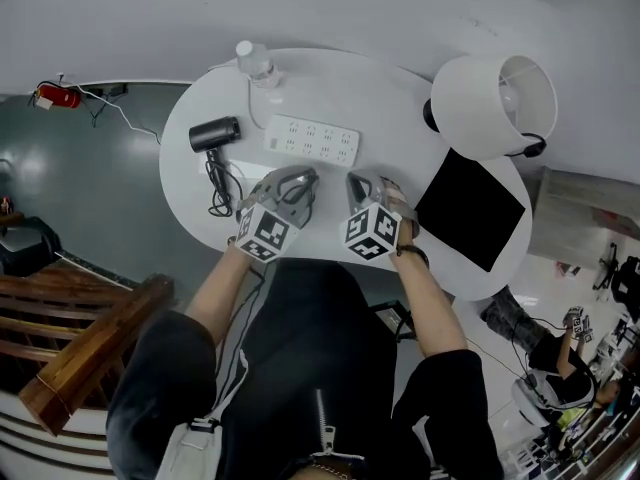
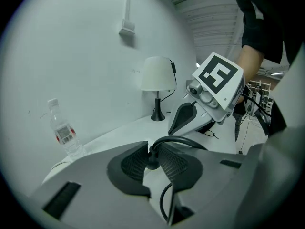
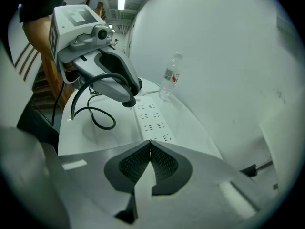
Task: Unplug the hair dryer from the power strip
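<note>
Looks like a lab or studio: a white counter (image 1: 195,118) against a bare wall (image 1: 350,8), a fire extinguisher (image 1: 50,95) on the grey floor (image 1: 100,198), and a ceiling strip light (image 3: 122,0).

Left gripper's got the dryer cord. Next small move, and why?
Probably lower the left gripper beside the hair dryer and release: the cord is pinched clear of the power strip, no plug shows in its sockets, and the right gripper is shut, empty.

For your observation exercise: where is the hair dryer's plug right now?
In the left gripper view, the plug sits clamped in the left claw, clear of the power strip.
</note>
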A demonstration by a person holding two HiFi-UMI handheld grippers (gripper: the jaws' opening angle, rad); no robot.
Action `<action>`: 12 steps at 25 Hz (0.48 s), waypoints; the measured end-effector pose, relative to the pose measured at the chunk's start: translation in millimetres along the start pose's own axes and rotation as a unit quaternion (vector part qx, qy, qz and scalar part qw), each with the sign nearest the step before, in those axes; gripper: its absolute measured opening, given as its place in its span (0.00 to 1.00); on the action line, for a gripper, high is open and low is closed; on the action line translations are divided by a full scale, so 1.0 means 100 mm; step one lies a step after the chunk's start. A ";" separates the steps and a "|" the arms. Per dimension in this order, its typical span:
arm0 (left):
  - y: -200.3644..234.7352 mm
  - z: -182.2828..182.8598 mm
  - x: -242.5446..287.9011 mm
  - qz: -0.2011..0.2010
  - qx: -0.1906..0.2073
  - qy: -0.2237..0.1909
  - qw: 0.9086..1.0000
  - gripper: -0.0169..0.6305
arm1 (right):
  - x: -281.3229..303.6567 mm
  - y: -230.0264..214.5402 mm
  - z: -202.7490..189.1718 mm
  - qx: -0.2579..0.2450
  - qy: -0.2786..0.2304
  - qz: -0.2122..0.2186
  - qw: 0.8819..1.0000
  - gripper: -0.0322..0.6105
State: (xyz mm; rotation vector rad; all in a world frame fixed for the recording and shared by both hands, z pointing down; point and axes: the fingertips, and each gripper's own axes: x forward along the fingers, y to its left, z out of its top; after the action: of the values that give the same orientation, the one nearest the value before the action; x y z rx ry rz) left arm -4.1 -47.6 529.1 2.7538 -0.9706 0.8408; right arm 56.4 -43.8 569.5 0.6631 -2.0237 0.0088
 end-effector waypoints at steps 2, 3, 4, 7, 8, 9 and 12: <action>-0.05 0.00 -0.07 0.005 0.002 0.000 1.000 0.12 | -0.08 0.04 0.01 0.011 -0.011 -0.006 1.000 0.06; -0.07 0.01 -0.11 0.008 0.002 0.000 1.000 0.12 | -0.13 0.06 0.03 0.019 -0.018 -0.007 1.000 0.06; -0.10 0.01 -0.15 0.010 0.002 -0.001 1.000 0.12 | -0.18 0.07 0.04 0.029 -0.026 -0.009 0.999 0.06; -0.17 0.06 -0.24 0.016 0.003 -0.005 1.000 0.12 | -0.35 0.06 0.09 0.058 -0.048 -0.019 0.997 0.06; -0.19 0.07 -0.27 0.018 0.005 -0.007 1.000 0.12 | -0.40 0.05 0.10 0.063 -0.053 -0.025 0.996 0.06; -0.21 0.09 -0.30 0.019 0.007 -0.009 1.000 0.12 | -0.45 0.04 0.11 0.067 -0.057 -0.030 0.996 0.06; -0.29 0.13 -0.38 0.021 0.008 -0.013 1.000 0.12 | -0.60 0.04 0.15 0.081 -0.074 -0.040 0.993 0.06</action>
State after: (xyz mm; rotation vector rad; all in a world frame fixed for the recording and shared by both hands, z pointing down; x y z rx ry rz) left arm -4.7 -7.1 500.5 2.7743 -1.0343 0.8244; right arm 65.6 -17.5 514.7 0.8689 -2.1524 0.0799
